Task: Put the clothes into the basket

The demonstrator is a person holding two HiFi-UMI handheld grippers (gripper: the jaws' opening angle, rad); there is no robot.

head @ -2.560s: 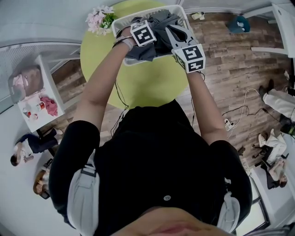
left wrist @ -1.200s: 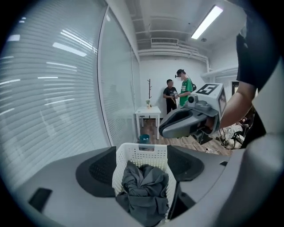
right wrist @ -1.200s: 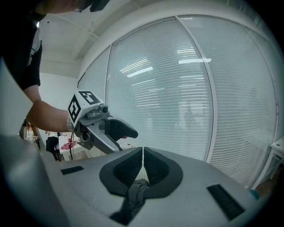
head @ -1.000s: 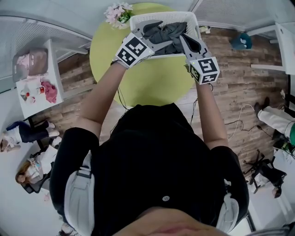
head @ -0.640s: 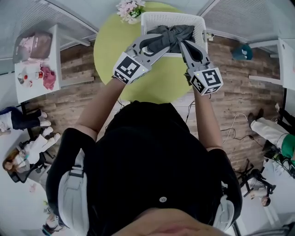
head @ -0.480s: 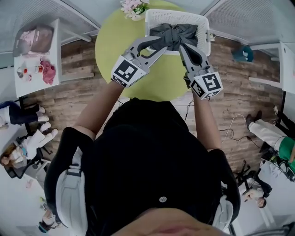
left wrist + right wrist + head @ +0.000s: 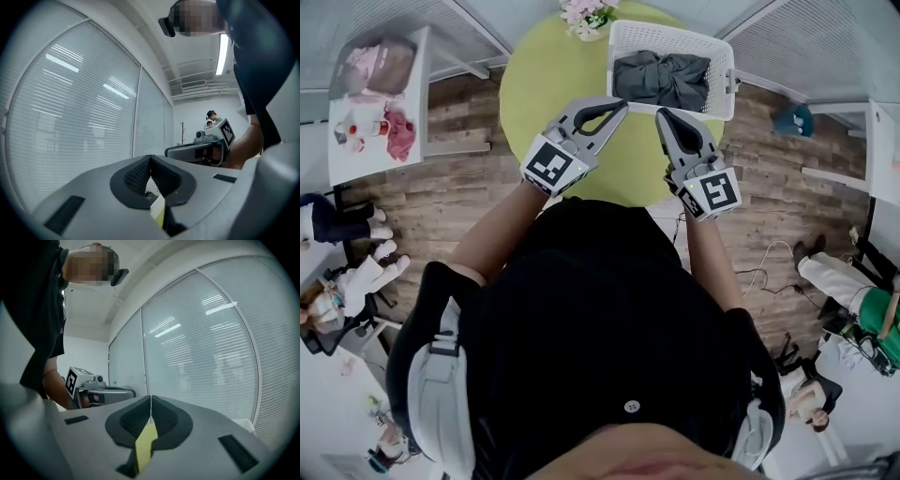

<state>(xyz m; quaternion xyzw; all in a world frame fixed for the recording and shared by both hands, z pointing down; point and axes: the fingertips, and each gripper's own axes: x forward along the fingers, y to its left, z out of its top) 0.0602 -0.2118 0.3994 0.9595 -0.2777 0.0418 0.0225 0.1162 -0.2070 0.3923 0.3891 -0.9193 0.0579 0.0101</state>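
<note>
On the round green table [image 7: 553,84] ahead of you stands the white laundry basket [image 7: 670,31], at the far edge. The dark grey clothes [image 7: 661,80] lie bundled wholly inside it, with nothing hanging over the rim. No other garment shows on the tabletop, so the task looks done, or very nearly. All that may remain is to check for stray items. Something pink lies on the white side table [image 7: 375,103] to your left, but it is too small to tell whether it is clothing.

Your left gripper [image 7: 619,105] and right gripper [image 7: 662,114] hover over the near half of the table, short of the basket and touching nothing. Both pairs of tongs are pressed together and empty. The left ones have just been closing, with no cloth between them.

A small bunch of pink flowers [image 7: 586,14] sits just beside the basket's left corner.

Only the head view shows you the basket, the clothes and the table. The two gripper views show none of these. They look level at a wall of window blinds [image 7: 70,117], and each catches the other gripper off to one side. What they add is the close look at the pads, which meet along a thin seam with nothing caught in it.
</note>
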